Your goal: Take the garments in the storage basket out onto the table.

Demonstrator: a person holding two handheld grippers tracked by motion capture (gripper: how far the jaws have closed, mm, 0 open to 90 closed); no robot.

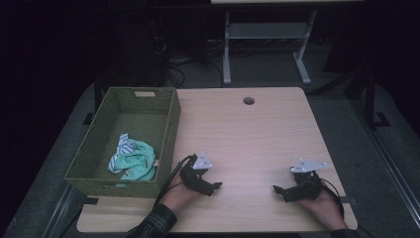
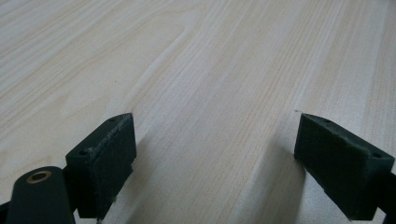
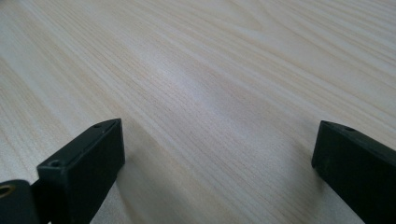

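Observation:
My left gripper [image 1: 216, 187] rests low on the wooden table [image 1: 247, 134] near its front edge, a little right of the green woven basket [image 1: 168, 130]. Its jaws stand wide apart with bare wood between them [image 2: 215, 154]. My right gripper [image 1: 277, 191] lies further right on the same table, pointing left toward the other one. It is open too, and nothing sits between its pads [image 3: 219, 163]. Inside the basket lies a crumpled mint-green cloth [image 1: 138, 161] with a striped white piece [image 1: 121, 146] beside it.
The basket stands along the table's left side, its near end close to my left hand. A round cable hole [image 1: 248, 100] sits at the table's far edge. Beyond the table stands a grey desk frame [image 1: 267, 39] on a dark floor with cables.

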